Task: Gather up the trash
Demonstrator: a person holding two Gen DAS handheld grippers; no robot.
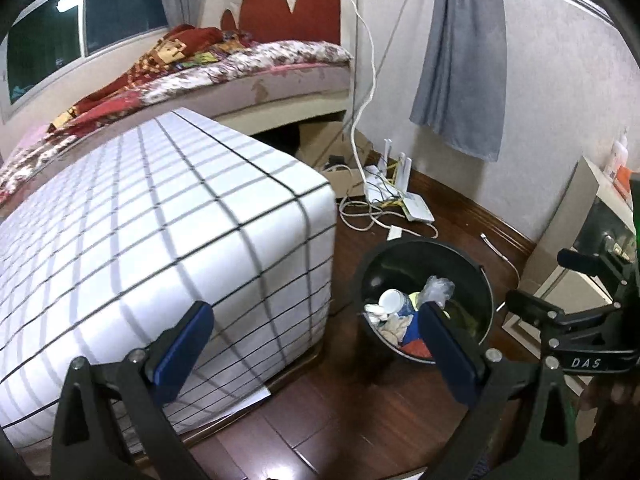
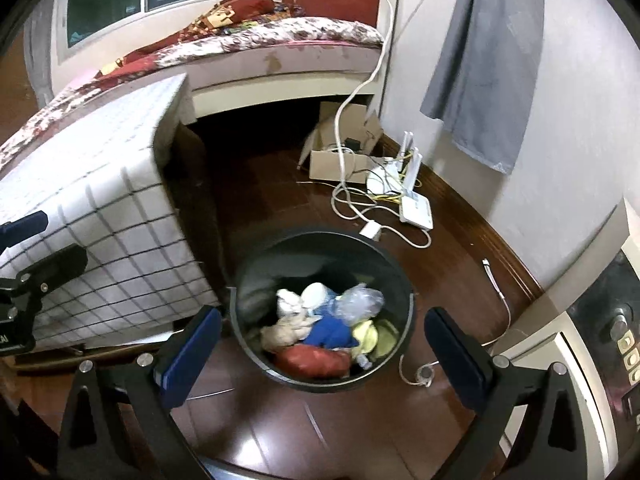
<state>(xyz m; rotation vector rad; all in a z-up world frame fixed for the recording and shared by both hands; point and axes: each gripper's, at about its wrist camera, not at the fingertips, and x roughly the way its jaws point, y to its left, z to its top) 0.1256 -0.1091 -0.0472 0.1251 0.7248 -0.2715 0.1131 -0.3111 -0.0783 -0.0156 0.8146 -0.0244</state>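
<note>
My right gripper (image 2: 322, 344) hangs directly over the trash bin (image 2: 244, 280), nearer than my left gripper (image 1: 316, 344); both jaws wide, empty.

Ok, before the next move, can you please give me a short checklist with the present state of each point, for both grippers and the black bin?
1. Left gripper empty and open: ok, nothing between the blue pads.
2. Right gripper empty and open: ok, jaws stand wide apart.
3. Black bin upright on the wooden floor: ok.
4. Room left in the bin: ok, the trash lies below the rim.
5. Trash left on the floor: cannot tell; only white cables and a router show near the wall.
6. Checked cloth free of the left gripper: ok, beside the left pad, not between the pads.
</note>
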